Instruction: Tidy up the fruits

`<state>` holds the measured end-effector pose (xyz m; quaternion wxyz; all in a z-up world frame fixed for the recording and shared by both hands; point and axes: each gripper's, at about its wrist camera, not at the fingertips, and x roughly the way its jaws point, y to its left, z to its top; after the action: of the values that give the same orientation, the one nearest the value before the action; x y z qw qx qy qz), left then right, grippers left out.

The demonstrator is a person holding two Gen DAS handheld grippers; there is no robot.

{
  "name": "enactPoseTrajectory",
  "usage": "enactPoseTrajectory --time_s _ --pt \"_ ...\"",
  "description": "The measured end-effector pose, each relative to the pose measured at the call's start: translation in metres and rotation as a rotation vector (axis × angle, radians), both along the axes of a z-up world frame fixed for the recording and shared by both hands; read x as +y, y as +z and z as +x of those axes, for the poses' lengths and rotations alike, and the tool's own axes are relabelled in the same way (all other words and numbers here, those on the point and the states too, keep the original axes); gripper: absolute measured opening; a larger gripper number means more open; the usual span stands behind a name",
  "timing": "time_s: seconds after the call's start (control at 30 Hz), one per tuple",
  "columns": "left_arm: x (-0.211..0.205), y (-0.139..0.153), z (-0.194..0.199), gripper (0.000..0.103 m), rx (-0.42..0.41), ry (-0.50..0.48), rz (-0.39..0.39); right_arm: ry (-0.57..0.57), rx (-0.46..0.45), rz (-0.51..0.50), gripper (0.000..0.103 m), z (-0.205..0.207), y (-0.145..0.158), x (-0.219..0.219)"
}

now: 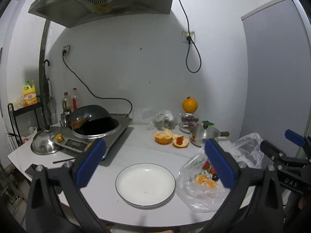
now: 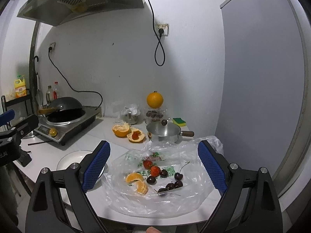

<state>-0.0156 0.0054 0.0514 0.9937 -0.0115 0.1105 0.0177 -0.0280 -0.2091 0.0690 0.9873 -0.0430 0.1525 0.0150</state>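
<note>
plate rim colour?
White plate with a thin dark line round the rim. Shows best in the left wrist view.

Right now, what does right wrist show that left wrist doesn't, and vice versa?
Right wrist only: the cherries and two strawberries lying on the open plastic bag, plus most of the green-and-yellow sponge.

Left wrist only: the whole white plate, empty, and the steel lid beside the cooktop.

Both: orange segments on the bag, the whole orange, peeled halves, the small pot, the wok. Left tongs and right tongs are open, holding nothing.
</note>
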Motion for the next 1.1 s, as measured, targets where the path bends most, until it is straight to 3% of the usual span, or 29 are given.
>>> enactPoseTrajectory --time_s 0.67,1.1 --pt "0.0067 -0.0005 -0.0016 0.103 0.018 -0.022 -0.047 0.016 -0.006 0.002 0.094 -0.0005 0.0054 0.0018" --pt "0.0026 0.0034 0.0022 0.103 0.009 -0.002 -0.022 0.019 0.007 0.0 0.094 0.0035 0.0041 0.0002"
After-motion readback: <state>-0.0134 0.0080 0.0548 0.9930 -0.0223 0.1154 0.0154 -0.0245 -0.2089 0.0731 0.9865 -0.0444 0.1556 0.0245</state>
